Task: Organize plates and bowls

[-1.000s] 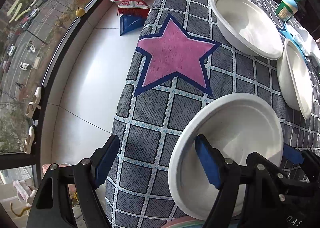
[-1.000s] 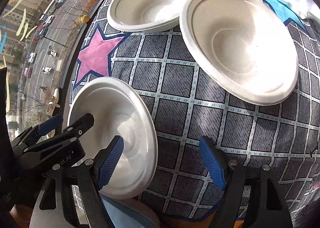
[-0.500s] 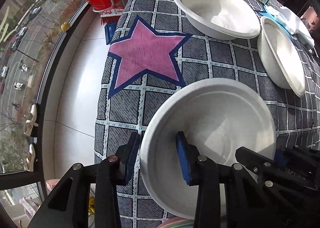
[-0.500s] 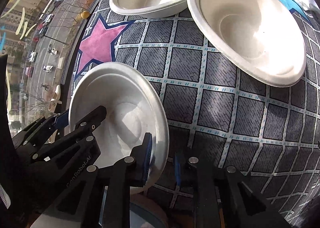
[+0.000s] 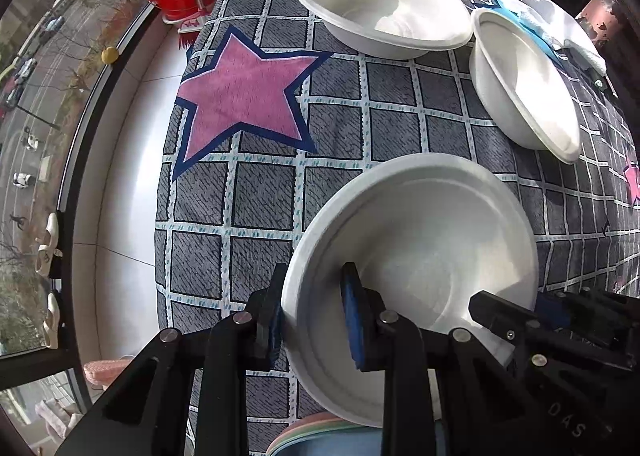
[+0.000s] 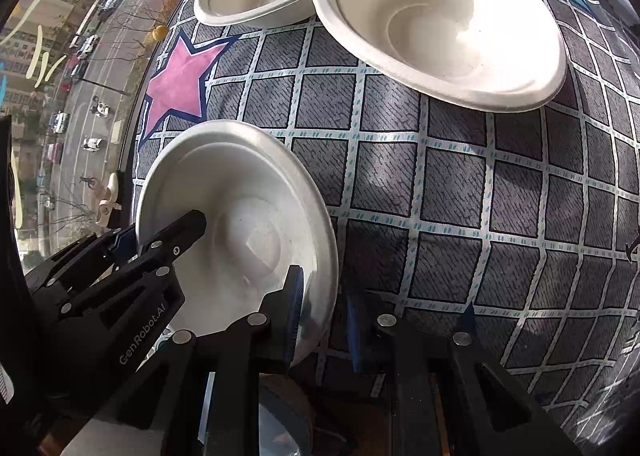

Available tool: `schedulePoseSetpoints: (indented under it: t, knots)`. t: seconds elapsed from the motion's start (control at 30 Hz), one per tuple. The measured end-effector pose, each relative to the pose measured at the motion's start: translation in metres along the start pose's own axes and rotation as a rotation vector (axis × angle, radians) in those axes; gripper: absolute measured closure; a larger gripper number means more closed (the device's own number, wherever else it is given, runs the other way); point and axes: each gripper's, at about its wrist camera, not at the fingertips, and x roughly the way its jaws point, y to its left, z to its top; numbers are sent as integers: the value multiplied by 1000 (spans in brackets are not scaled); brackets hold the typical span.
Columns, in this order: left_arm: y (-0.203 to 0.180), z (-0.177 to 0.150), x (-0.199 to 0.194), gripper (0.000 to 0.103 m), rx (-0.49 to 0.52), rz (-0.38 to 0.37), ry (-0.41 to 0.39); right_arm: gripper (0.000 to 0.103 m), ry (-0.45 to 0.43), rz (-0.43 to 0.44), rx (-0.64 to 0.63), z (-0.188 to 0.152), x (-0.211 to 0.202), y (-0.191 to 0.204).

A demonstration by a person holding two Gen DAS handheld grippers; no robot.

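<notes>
L tongs point(image 5: 312, 320) are clamped on the near-left rim of the nearest bowl point(image 5: 420, 256), one pad outside the wall, one inside. R tongs point(image 6: 320, 316) straddle the same bowl's right rim point(image 6: 316, 240); pads look closed to the rim w/ a small gap on the outer side, so I judge it gripped. The bowl sits at the near edge of the checked cloth point(image 5: 260, 195), right in front of both tongs.

To do this well: lift level w/ both sides together, don't squeeze hard as the thin rim will prob. buckle, then carry fwd to the two bowls beyond, far-left one point(image 5: 384, 7) and the one ahead-right point(image 5: 524, 83), and nest.

Vs 1 s ago: both tongs were apart then; now shut on the rim.
</notes>
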Motion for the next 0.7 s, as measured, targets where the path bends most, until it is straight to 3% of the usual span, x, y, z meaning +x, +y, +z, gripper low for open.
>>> schedulePoseSetpoints:
  t: [0.33, 0.7]
  knots:
    - [-75, -12, -4, 74, 139, -38, 34, 82, -15, -14, 105, -22, -22, -48]
    - [-182, -45, -17, 74, 201, -104, 98, 82, 40, -55, 148, -60, -45, -119]
